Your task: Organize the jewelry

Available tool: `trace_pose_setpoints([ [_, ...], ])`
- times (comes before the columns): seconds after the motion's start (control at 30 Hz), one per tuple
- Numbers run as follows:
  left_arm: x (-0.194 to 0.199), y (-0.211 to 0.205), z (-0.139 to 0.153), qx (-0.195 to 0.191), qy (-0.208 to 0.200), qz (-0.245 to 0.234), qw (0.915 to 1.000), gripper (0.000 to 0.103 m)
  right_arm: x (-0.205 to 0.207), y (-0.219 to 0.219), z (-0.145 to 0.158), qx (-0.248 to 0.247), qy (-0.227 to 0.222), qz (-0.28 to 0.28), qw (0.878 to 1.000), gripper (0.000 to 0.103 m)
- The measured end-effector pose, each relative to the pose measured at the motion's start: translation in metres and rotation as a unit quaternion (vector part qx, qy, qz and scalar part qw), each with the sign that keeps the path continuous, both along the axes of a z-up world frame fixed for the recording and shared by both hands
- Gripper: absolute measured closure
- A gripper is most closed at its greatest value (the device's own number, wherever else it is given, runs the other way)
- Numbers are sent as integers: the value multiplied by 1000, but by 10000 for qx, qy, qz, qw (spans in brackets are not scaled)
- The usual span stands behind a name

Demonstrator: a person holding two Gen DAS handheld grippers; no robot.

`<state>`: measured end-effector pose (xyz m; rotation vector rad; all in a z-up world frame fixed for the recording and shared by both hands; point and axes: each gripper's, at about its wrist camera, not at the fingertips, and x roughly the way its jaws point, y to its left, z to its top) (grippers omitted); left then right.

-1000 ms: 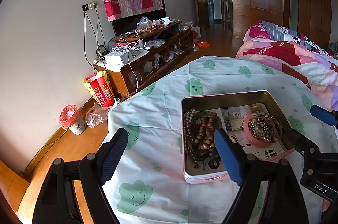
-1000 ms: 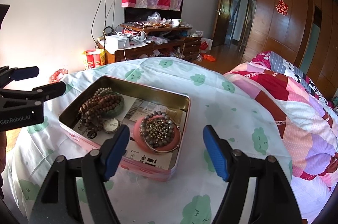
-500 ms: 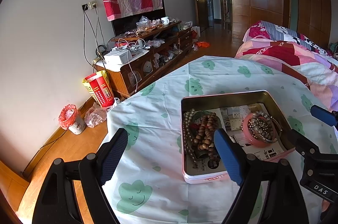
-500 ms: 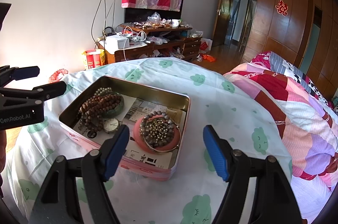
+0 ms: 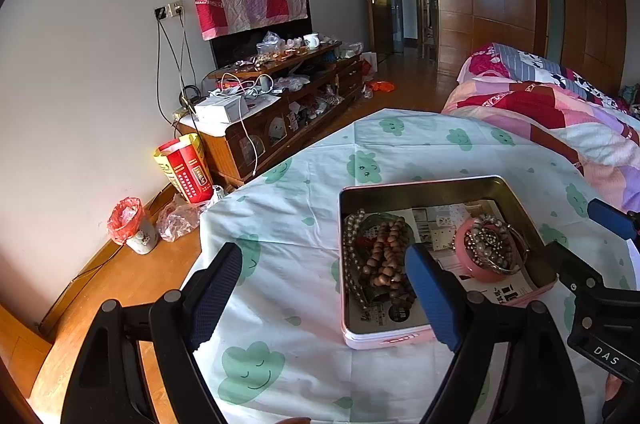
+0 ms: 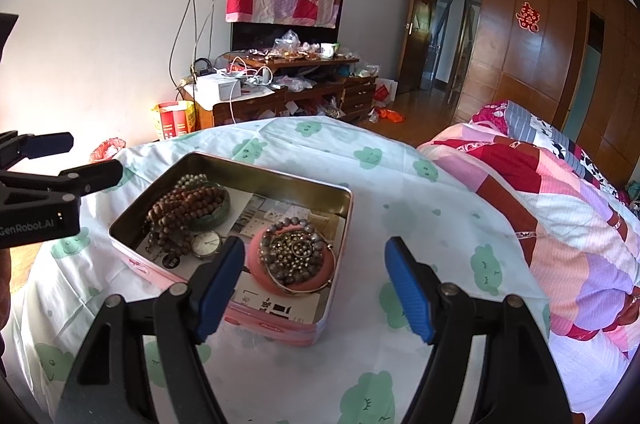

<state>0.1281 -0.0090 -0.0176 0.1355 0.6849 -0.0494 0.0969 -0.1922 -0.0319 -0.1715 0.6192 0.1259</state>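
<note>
A pink tin box (image 5: pixel 384 338) (image 6: pixel 276 328) with gold walls sits open on the cloth-covered table. Inside lie brown wooden beads (image 5: pixel 384 260) (image 6: pixel 180 208), a grey pearl strand (image 5: pixel 352 256), a green bangle (image 6: pixel 216 216), a watch (image 6: pixel 206 243) and a pink round dish (image 5: pixel 486 266) (image 6: pixel 260 260) holding beaded bracelets (image 6: pixel 294 252) and a metal bangle. My left gripper (image 5: pixel 324 292) is open and empty, hovering before the box's left side. My right gripper (image 6: pixel 314 280) is open and empty, over the box's near right corner.
The table carries a white cloth with green clouds (image 5: pixel 304 192) (image 6: pixel 400 184). A bed with a patchwork quilt (image 6: pixel 560 204) lies to the right. A cluttered TV cabinet (image 5: pixel 276 112) stands by the far wall. A red bin (image 5: pixel 128 220) sits on the floor.
</note>
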Motion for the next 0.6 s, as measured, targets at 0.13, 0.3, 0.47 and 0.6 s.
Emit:
trace_pose_setpoints([
  [0.13, 2, -1, -2, 26, 49, 26, 10000, 19, 0, 0, 0, -4, -2, 3, 10000, 28],
  [0.3, 4, -4, -6, 124, 73, 27, 9999, 19, 0, 0, -1, -1, 6, 1, 10000, 28],
  [0.47, 2, -5, -8, 212, -34, 40, 9998, 19, -1, -2, -2, -8, 30, -3, 10000, 28],
  [0.6, 0, -5, -6, 162, -51, -10, 9999, 19, 1, -7, -6, -28, 65, -26, 10000, 23],
])
